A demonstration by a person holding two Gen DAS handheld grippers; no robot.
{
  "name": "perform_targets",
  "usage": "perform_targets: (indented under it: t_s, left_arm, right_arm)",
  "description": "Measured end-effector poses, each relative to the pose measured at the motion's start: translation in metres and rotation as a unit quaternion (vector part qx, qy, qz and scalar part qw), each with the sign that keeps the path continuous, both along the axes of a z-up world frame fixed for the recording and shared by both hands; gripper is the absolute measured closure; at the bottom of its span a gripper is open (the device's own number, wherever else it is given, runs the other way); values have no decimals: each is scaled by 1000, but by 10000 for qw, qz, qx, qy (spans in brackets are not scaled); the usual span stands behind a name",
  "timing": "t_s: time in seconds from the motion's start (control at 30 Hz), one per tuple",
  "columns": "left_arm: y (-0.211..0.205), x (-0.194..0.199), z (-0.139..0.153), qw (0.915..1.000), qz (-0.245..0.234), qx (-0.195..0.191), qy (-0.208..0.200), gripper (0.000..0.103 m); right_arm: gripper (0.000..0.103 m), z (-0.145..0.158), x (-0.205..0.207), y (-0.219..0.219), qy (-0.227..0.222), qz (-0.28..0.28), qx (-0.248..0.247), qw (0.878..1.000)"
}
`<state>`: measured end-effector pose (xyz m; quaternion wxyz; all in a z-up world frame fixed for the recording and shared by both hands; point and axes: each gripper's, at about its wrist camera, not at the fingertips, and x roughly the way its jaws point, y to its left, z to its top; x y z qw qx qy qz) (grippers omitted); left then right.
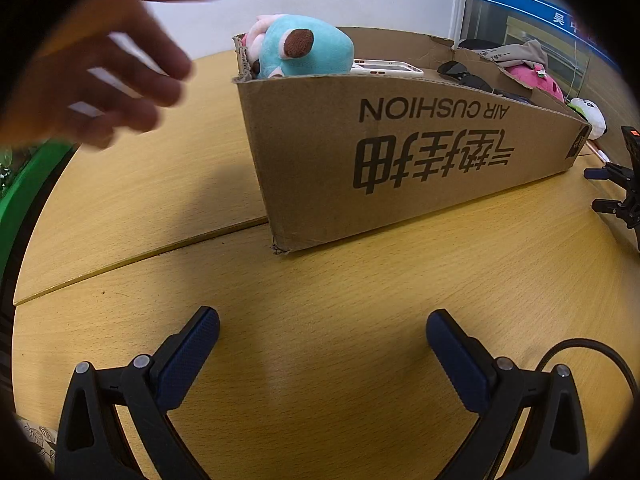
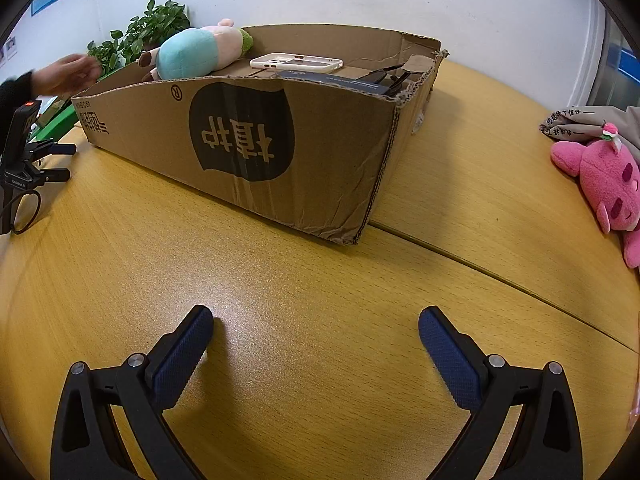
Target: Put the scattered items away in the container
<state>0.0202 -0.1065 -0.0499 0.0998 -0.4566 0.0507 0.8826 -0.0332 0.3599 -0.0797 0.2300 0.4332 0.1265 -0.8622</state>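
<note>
A cardboard box (image 1: 400, 152) stands on the wooden table; it also shows in the right wrist view (image 2: 248, 136). Inside lie a teal plush toy (image 1: 304, 48) (image 2: 192, 54), a white phone case (image 1: 388, 67) (image 2: 296, 62) and black sunglasses (image 1: 464, 74) (image 2: 384, 76). A pink plush (image 2: 604, 184) (image 1: 536, 82) lies on the table outside the box, beside a grey cloth (image 2: 592, 120). My left gripper (image 1: 322, 324) is open and empty above the table, short of the box. My right gripper (image 2: 316, 322) is open and empty near the box's corner.
A bare hand (image 1: 100, 76) hovers left of the box. A white plush (image 1: 588, 114) lies past the box's far end. A green plant (image 2: 144, 36) stands behind the box. The other gripper shows at the edge of each view (image 2: 24, 160) (image 1: 620, 192).
</note>
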Motion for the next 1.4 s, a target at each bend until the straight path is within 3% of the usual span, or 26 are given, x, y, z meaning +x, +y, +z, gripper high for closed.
perform_targets:
  t_s: [1.4]
  left_arm:
    - [2, 0, 0, 10000, 1, 2, 5, 0]
  right_arm:
    - [0, -2, 0, 5, 9, 30, -4, 10000]
